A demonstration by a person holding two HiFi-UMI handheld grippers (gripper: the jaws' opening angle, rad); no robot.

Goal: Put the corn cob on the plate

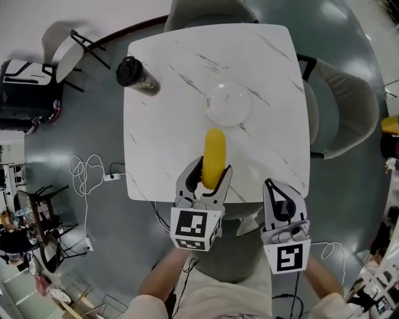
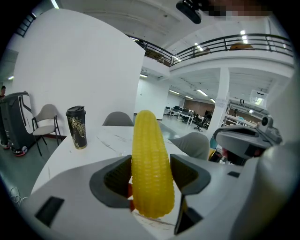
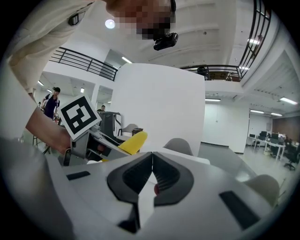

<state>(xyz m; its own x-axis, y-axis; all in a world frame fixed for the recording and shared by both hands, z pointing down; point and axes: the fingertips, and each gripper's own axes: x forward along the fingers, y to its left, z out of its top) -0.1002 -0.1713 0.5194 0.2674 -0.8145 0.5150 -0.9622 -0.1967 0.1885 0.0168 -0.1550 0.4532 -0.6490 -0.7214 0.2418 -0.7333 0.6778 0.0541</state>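
Observation:
A yellow corn cob (image 1: 214, 157) is clamped near its base in my left gripper (image 1: 210, 176), above the white marble table (image 1: 162, 87); its tip points toward the white plate (image 1: 229, 103), which lies a short way beyond it. In the left gripper view the corn cob (image 2: 150, 164) stands upright between the two grey jaws, which press on both its sides. My right gripper (image 1: 278, 198) hangs over the table's near edge, to the right, with its jaws closed together and nothing between them (image 3: 151, 180). From the right gripper view the corn cob (image 3: 131, 141) shows at the left.
A dark tumbler with a lid (image 1: 136, 74) stands at the table's far left corner. Grey chairs stand at the far side (image 1: 206, 12) and the right side (image 1: 346, 106). A white cable (image 1: 87, 174) lies on the floor at left.

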